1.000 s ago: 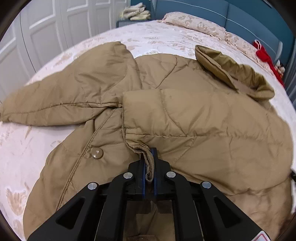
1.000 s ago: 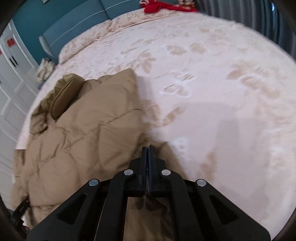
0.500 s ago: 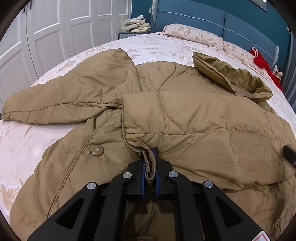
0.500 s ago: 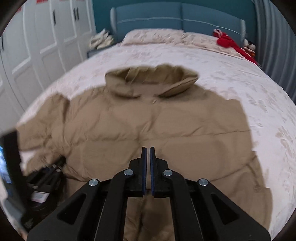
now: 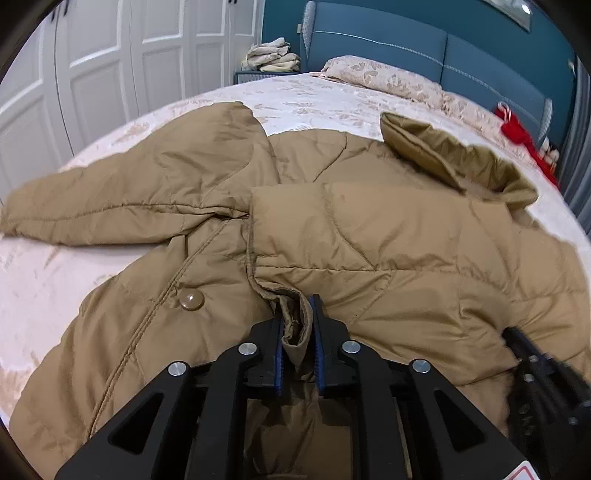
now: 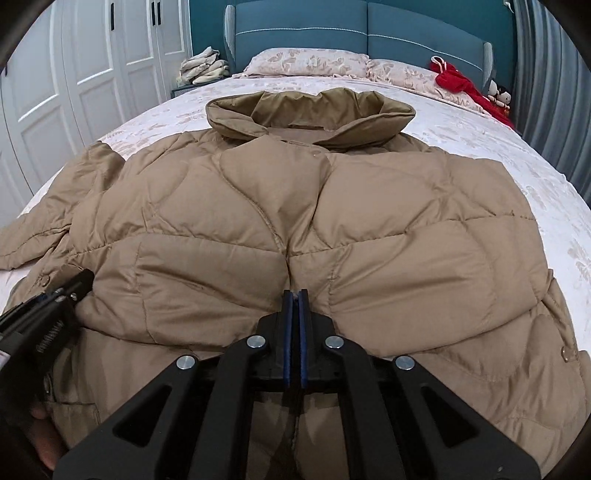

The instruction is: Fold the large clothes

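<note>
A tan quilted puffer jacket (image 6: 295, 206) lies spread on the bed, collar (image 6: 310, 114) toward the headboard. In the left wrist view the jacket (image 5: 369, 236) has one sleeve (image 5: 122, 192) stretched out to the left and a snap button (image 5: 190, 299) near the front edge. My left gripper (image 5: 297, 332) is shut on a bunched cuff edge of the jacket. My right gripper (image 6: 295, 310) is shut over the jacket's middle, with its tips at the fabric; whether it pinches cloth I cannot tell. The left gripper also shows at the left edge of the right wrist view (image 6: 55, 295).
The bed (image 6: 535, 147) has a pale floral cover and pillows (image 6: 306, 62) at a blue headboard (image 6: 369, 33). A red soft toy (image 6: 461, 85) lies at the far right. Folded cloths (image 5: 271, 59) sit on a nightstand. White wardrobe doors (image 5: 92, 74) stand at left.
My right gripper has swung from the bare bed cover at the jacket's side to the middle of the jacket. My left gripper keeps its hold on the cuff and has pulled back slightly.
</note>
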Demonstrator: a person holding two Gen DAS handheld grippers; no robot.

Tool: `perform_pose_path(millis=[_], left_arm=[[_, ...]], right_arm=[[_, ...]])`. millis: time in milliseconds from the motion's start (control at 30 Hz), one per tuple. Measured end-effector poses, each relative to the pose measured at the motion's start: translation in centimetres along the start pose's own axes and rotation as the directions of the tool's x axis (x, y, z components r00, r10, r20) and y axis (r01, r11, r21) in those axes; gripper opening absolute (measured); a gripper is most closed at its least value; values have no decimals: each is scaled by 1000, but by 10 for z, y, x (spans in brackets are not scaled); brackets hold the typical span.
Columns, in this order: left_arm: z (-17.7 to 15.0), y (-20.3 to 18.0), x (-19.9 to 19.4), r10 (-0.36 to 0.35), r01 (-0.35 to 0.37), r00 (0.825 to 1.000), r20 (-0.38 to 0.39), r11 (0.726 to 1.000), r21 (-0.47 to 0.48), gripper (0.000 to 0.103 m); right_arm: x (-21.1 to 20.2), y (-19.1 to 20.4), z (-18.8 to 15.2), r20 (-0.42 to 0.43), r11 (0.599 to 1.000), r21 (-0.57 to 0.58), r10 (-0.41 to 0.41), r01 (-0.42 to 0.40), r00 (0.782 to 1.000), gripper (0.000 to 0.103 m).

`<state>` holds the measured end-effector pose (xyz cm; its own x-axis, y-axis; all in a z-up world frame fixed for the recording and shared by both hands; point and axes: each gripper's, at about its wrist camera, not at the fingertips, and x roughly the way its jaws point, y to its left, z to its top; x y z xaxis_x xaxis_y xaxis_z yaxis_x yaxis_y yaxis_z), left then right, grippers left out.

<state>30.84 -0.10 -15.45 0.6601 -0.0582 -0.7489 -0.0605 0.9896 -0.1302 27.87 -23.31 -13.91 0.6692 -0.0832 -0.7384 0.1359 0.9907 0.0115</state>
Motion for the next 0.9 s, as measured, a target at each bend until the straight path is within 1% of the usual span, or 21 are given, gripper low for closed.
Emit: perform_pose_path(millis=[33,67,100,133,167,200,267,333,367,433,467,500,533,567,600,667,733,767,800,833,900], left_arm=[[2,8,-4,-42,42,999,-6,998,-37,25],[3,15,-8,-85,84,996,-8,994,-71,39],[6,29,-16,-144,141,990,-11,982,-125,46],[9,41,-24,-157,154,987,-11,975,-161,59],[12,53,-34,-146,142,989,-6,972,-187,69],[17,73,-47,-111,111,994,11,970,-217,73],[30,121,-69,-63,79,996,64,957,-280,81],[42,164,-76,-18,41,997,71,940,-338,86],[50,197,-75,21,1,998,54,925,-379,86],[60,245,-66,89,-73,996,16,898,-434,86],[65,278,-61,134,-124,991,-13,871,-475,86],[68,301,-56,148,-142,989,-28,852,-504,86],[70,323,-52,161,-161,986,-47,828,-537,86],[71,353,-48,162,-168,985,-63,793,-585,86],[72,371,-46,155,-165,985,-69,767,-620,86],[73,405,-40,141,-153,987,-74,712,-685,86],[76,422,-33,115,-129,991,-69,687,-715,86],[77,428,-26,92,-115,993,-71,677,-727,86],[78,430,-24,87,-112,994,-71,672,-732,86],[82,429,-20,96,-118,993,-71,675,-728,86],[91,427,-19,93,-102,994,-51,699,-708,85]], right_arm=[[0,-2,0,1,1000,11,10,-10,1000,0],[0,-3,-1,2,1000,17,16,-16,1000,0],[0,-4,-1,3,1000,20,20,-20,1000,0],[0,-4,-1,4,1000,20,20,-20,1000,0],[0,-3,0,4,1000,16,14,-14,1000,0],[0,-2,0,4,1000,9,6,-6,1000,0],[-1,-1,0,5,1000,2,-3,3,1000,0],[-2,-1,1,1,1000,5,-1,1,1000,0],[-3,-1,2,-4,1000,5,-2,2,1000,1],[-6,0,5,-12,1000,0,-14,14,1000,2],[-12,3,8,-20,999,-12,-44,44,999,7],[-17,6,9,-24,997,-21,-77,76,997,20],[-26,9,10,-22,994,-30,-109,108,994,29],[-35,11,9,-10,993,-29,-115,114,993,50],[-48,12,7,10,994,-20,-108,108,994,61],[-73,16,2,45,996,3,-84,84,995,64],[-91,26,-5,37,996,-14,-84,84,996,64],[-98,29,-9,37,997,-17,-77,78,996,64],[-105,33,-12,38,997,-17,-68,69,997,66],[-112,37,-16,42,998,-17,-64,65,997,67],[-121,43,-22,41,998,-4,-67,67,997,69]])
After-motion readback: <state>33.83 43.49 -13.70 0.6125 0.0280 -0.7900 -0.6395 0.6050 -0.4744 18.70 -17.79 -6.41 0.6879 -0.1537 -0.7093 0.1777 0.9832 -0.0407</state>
